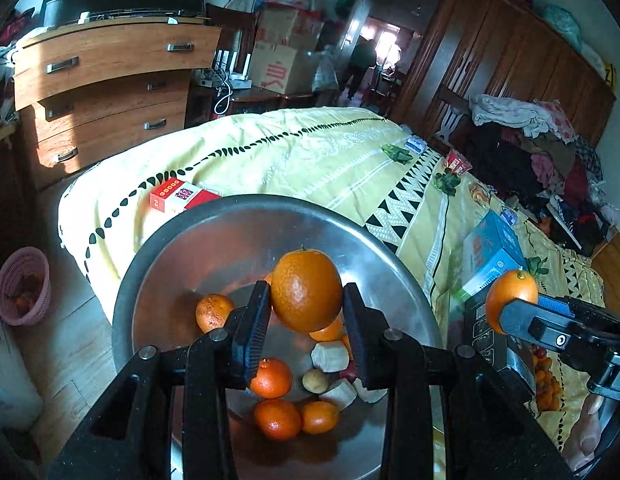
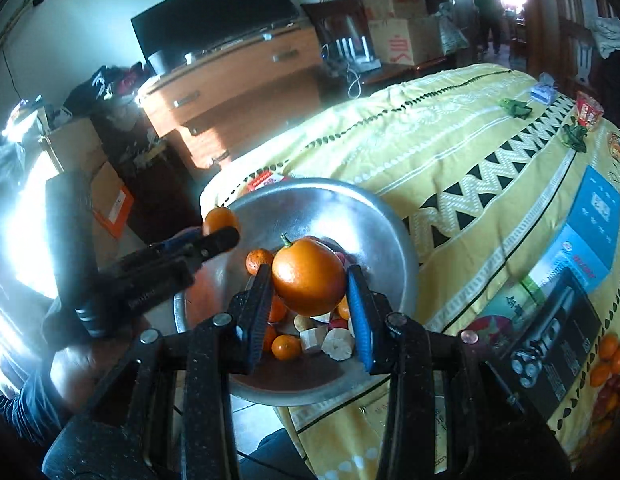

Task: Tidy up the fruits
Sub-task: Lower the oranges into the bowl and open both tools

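Left wrist view: left gripper and right gripper each clamping an orange above the metal bowl, risking bounce-out if dropped.

A brushed metal bowl sits on a matt, printed yellow cloth beside a glossy wooden dresser.

Left gripper: black speckled linkage arms, silver pivot screws, ribbed black pads. Right gripper: same black frame, blue-edged pads, white lettering on body.
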The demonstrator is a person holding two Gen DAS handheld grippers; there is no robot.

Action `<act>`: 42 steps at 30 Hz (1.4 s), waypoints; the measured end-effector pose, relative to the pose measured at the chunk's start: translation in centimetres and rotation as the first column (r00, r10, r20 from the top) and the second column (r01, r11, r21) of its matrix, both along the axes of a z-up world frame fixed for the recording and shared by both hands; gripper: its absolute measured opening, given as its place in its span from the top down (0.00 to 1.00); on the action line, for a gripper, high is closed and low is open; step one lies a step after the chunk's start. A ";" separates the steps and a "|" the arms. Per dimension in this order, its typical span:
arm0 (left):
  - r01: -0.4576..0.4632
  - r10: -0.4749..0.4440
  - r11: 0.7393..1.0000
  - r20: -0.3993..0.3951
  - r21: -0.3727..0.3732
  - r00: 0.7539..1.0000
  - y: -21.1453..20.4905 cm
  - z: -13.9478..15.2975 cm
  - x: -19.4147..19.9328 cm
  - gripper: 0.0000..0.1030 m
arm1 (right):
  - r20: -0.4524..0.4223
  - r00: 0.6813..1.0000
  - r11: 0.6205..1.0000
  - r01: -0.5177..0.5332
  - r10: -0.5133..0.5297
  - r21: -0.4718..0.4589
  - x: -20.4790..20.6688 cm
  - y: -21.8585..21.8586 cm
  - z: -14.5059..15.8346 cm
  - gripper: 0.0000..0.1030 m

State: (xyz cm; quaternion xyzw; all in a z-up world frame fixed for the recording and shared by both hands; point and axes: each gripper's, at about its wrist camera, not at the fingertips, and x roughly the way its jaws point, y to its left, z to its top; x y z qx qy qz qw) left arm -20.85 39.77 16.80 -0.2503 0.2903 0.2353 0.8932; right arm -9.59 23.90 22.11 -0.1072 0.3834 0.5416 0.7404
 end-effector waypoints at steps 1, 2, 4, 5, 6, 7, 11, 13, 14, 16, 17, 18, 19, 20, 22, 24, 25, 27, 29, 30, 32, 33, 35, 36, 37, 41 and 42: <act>0.001 -0.001 1.000 -0.002 -0.003 1.000 -0.1 -0.2 0.0 0.64 | 0.000 1.000 1.000 -0.004 0.004 -0.008 0.0 0.3 -0.2 0.64; 0.001 -0.001 1.000 -0.002 -0.005 1.000 0.0 -0.4 0.0 0.64 | -0.001 1.000 1.000 -0.005 0.005 -0.016 0.0 0.7 -0.4 0.64; 0.001 -0.001 1.000 -0.001 -0.004 1.000 0.1 -0.5 0.0 0.64 | -0.002 1.000 1.000 -0.006 0.006 -0.026 0.0 1.2 -0.6 0.64; 0.002 -0.002 1.000 -0.002 -0.001 1.000 0.1 -0.6 0.0 0.64 | -0.001 1.000 1.000 -0.007 0.007 -0.030 -0.1 1.3 -0.7 0.64; 0.003 -0.003 1.000 -0.002 0.000 1.000 0.2 -0.7 0.1 0.64 | -0.001 1.000 0.999 -0.008 0.008 -0.031 -0.1 1.5 -0.7 0.64; 0.004 -0.004 1.000 -0.003 0.001 1.000 0.4 -0.9 0.1 0.64 | -0.003 1.000 0.999 -0.008 0.007 -0.034 -0.1 1.6 -0.8 0.64; -0.002 0.002 1.000 -0.007 -0.003 1.000 0.7 -1.1 0.2 0.64 | -0.011 1.000 0.999 -0.001 0.001 -0.044 -0.1 1.9 -1.2 0.64; -0.005 0.005 1.000 -0.009 -0.001 1.000 0.9 -1.2 0.3 0.64 | -0.012 1.000 0.999 0.000 -0.001 -0.046 -0.2 2.1 -1.4 0.64; -0.005 0.005 1.000 -0.010 -0.001 1.000 0.8 -1.0 0.3 0.64 | -0.014 1.000 0.999 -0.001 0.000 -0.047 -0.2 2.1 -1.4 0.64; -0.008 0.008 1.000 -0.013 -0.001 1.000 0.8 -1.0 0.3 0.64 | -0.013 1.000 0.999 -0.003 0.002 -0.049 -0.2 2.3 -1.5 0.64; -0.009 0.009 1.000 -0.015 -0.002 1.000 0.8 -1.0 0.3 0.64 | -0.014 1.000 0.999 -0.004 0.003 -0.049 -0.2 2.3 -1.5 0.64; -0.010 0.010 1.000 -0.015 -0.003 1.000 0.8 -1.1 0.4 0.64 | -0.014 1.000 0.999 -0.005 0.004 -0.050 -0.2 2.4 -1.5 0.64; -0.011 0.011 1.000 -0.016 -0.003 1.000 0.8 -1.1 0.3 0.64 | -0.015 1.000 0.999 -0.005 0.004 -0.050 -0.2 2.5 -1.5 0.64; -0.011 0.010 1.000 -0.018 -0.004 1.000 0.8 -1.1 0.3 0.64 | -0.016 1.000 0.999 -0.005 0.004 -0.050 -0.2 2.5 -1.5 0.64; -0.010 0.010 1.000 -0.020 -0.005 1.000 0.8 -1.2 0.4 0.64 | -0.016 1.000 0.999 -0.006 0.005 -0.053 -0.2 2.6 -1.6 0.64; -0.009 0.009 1.000 -0.024 -0.007 1.000 0.9 -1.3 0.4 0.64 | -0.019 1.000 0.998 -0.004 0.003 -0.055 -0.1 2.7 -1.9 0.64; -0.010 0.010 1.000 -0.024 -0.009 1.000 0.9 -1.4 0.4 0.64 | -0.022 1.000 0.998 -0.004 0.003 -0.056 -0.1 2.7 -2.0 0.64; -0.009 0.009 1.000 -0.026 -0.010 1.000 1.0 -1.4 0.4 0.64 | -0.021 1.000 0.998 -0.004 0.003 -0.058 -0.1 2.8 -2.1 0.64; -0.010 0.010 1.000 -0.028 -0.014 1.000 1.1 -1.6 0.3 0.64 | -0.023 1.000 0.998 -0.005 0.004 -0.058 -0.1 2.8 -2.2 0.64; -0.011 0.011 1.000 -0.028 -0.016 1.000 1.1 -1.6 0.3 0.64 | -0.023 1.000 0.998 -0.006 0.005 -0.059 -0.1 2.9 -2.2 0.64; -0.013 0.012 1.000 -0.029 -0.020 0.999 1.2 -1.7 0.3 0.64 | -0.024 1.000 0.998 -0.007 0.006 -0.062 -0.2 2.9 -2.4 0.64; -0.013 0.012 1.000 -0.031 -0.022 0.999 1.3 -1.8 0.2 0.64 | -0.025 1.000 0.998 -0.009 0.007 -0.066 -0.2 3.0 -2.5 0.64; -0.012 0.011 1.000 -0.034 -0.027 0.999 1.4 -2.1 0.2 0.64 | -0.030 1.000 0.997 -0.010 0.007 -0.075 -0.2 3.2 -3.0 0.64; -0.012 0.010 0.999 -0.035 -0.030 0.999 1.4 -2.2 0.2 0.64 | -0.032 0.999 0.997 -0.010 0.007 -0.080 -0.2 3.2 -3.2 0.64; -0.011 0.010 0.999 -0.037 -0.033 0.999 1.4 -2.3 0.2 0.64 | -0.035 0.999 0.996 -0.011 0.008 -0.085 -0.2 3.3 -3.4 0.64; -0.011 0.010 0.999 -0.042 -0.041 0.999 1.4 -2.7 0.2 0.64 | -0.045 0.999 0.995 -0.014 0.009 -0.101 -0.1 3.5 -4.1 0.64; -0.011 0.009 0.999 -0.044 -0.042 0.999 1.4 -2.8 0.2 0.64 | -0.046 0.999 0.995 -0.015 0.010 -0.104 -0.1 3.6 -4.2 0.64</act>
